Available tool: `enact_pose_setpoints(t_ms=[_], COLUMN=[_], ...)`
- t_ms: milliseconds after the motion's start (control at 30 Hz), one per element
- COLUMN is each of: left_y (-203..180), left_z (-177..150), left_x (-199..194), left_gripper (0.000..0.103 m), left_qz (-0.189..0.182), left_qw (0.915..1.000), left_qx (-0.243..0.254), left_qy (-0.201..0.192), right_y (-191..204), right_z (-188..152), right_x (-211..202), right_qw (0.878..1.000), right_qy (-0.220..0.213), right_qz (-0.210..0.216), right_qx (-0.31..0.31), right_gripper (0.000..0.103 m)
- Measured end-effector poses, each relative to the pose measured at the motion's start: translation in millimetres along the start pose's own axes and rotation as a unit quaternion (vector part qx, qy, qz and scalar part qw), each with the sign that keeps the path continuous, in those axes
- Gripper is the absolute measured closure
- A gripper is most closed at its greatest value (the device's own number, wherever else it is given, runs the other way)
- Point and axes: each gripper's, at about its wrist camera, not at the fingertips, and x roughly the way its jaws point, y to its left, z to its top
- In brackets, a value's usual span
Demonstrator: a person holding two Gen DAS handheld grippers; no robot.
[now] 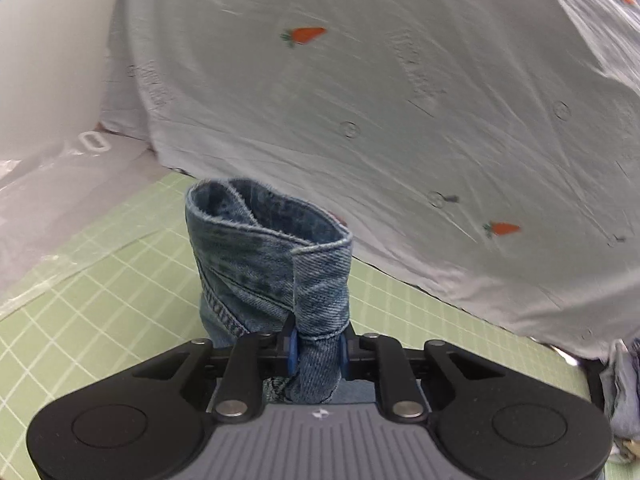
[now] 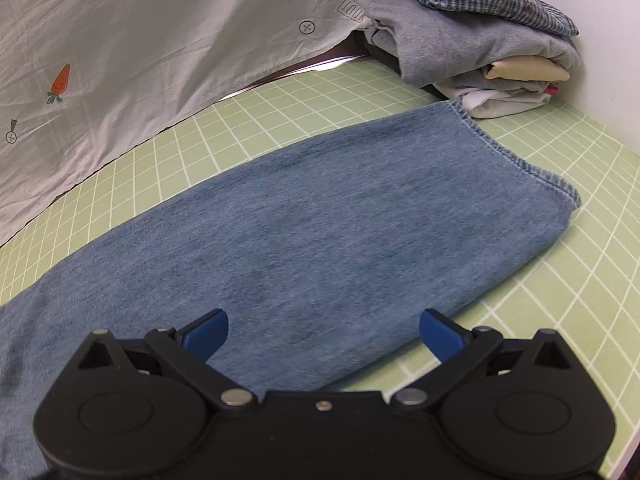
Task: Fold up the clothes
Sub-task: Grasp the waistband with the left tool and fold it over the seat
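A pair of blue jeans lies on the green grid mat (image 2: pixel 360 92). In the right wrist view one denim leg (image 2: pixel 320 216) stretches flat toward its stitched hem (image 2: pixel 520 160) at the right. My right gripper (image 2: pixel 324 330) hovers just above the near part of that leg, blue pads wide apart, nothing between them. In the left wrist view my left gripper (image 1: pixel 318 354) is shut on a bunched fold of the jeans' waistband (image 1: pixel 272 256), which stands up off the mat in front of the blue pads.
A pale sheet printed with small carrots (image 1: pixel 400 80) hangs behind the mat (image 1: pixel 100 300) in both views. A stack of folded clothes (image 2: pixel 472 36), checked shirt on top, sits at the mat's far right corner. Clear plastic (image 1: pixel 48 208) lies at the left edge.
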Motion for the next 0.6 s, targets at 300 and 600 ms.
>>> enact_pose_setpoints(t_ms=[300,600], left_y=[-119,-123], left_z=[-122,-120], left_x=[69,80], left_gripper=[0.082,0.074], left_qz=[-0.019,0.004], left_qw=[0.9711,0.9692], left_qx=[0.166,0.161], left_qy=[0.170,0.186], right_y=[-60,-98], right_z=[5,38], right_x=[1,30], right_qw=[1.000,1.000], right_qy=[-0.001,-0.011], right_qz=[-0.003,-0.006], right_qx=[0.003,0.020], right_gripper=[0.000,0.000])
